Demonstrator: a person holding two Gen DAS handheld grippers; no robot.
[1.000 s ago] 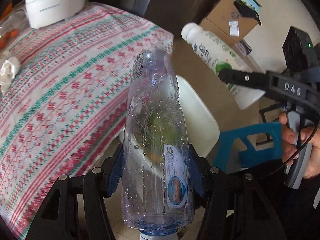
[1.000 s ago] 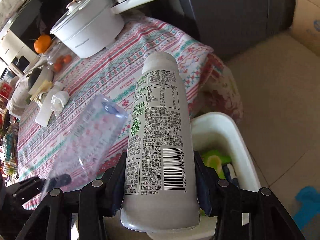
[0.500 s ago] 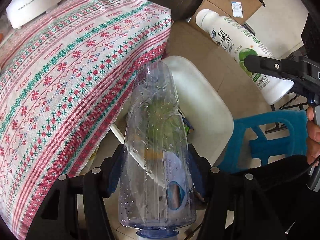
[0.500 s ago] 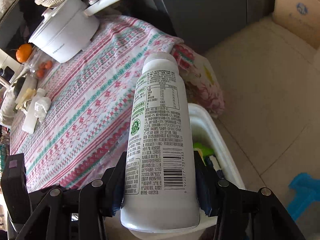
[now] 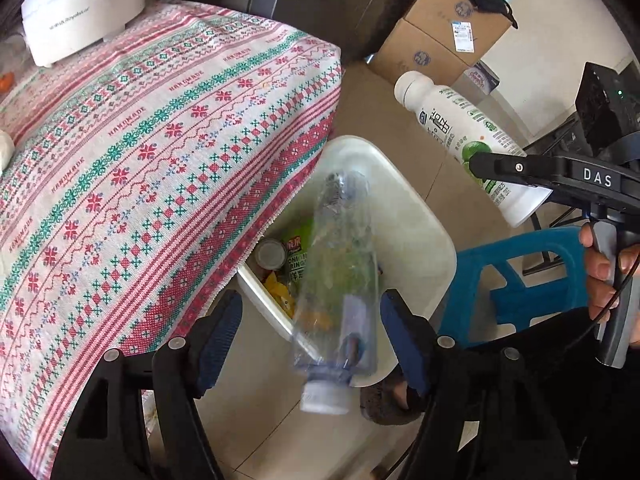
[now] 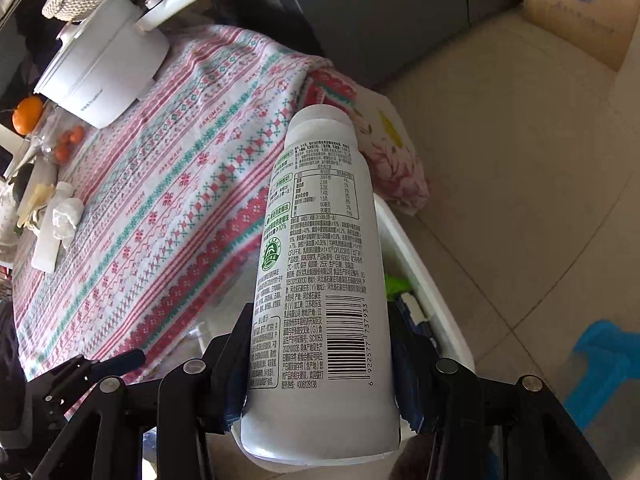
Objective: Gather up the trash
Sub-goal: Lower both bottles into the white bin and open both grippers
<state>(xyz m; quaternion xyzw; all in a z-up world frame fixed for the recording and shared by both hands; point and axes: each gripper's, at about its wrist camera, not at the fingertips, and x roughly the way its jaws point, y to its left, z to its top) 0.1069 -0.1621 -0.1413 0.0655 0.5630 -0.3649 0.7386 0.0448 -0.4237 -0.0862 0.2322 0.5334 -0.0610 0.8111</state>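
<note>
In the left wrist view my left gripper (image 5: 310,320) is open. A clear plastic bottle (image 5: 338,276) is blurred between its spread fingers, falling cap toward me, over the white trash bin (image 5: 416,240). The bin holds a can, a green wrapper and yellow scraps. My right gripper (image 6: 320,340) is shut on a white drink bottle (image 6: 320,264), held above the bin's rim (image 6: 416,264). The white bottle also shows in the left wrist view (image 5: 468,140), up to the right of the bin.
A table with a red and green patterned cloth (image 5: 140,152) stands left of the bin, with a white pot (image 5: 80,4), oranges (image 6: 26,114) and crumpled tissue (image 6: 66,216) on it. A blue stool (image 5: 516,280) is right of the bin. Cardboard boxes (image 5: 436,36) stand on the floor behind.
My left gripper has opened and let go of the clear bottle, which drops toward the bin. My right gripper still holds the white bottle and has shifted slightly over the bin.
</note>
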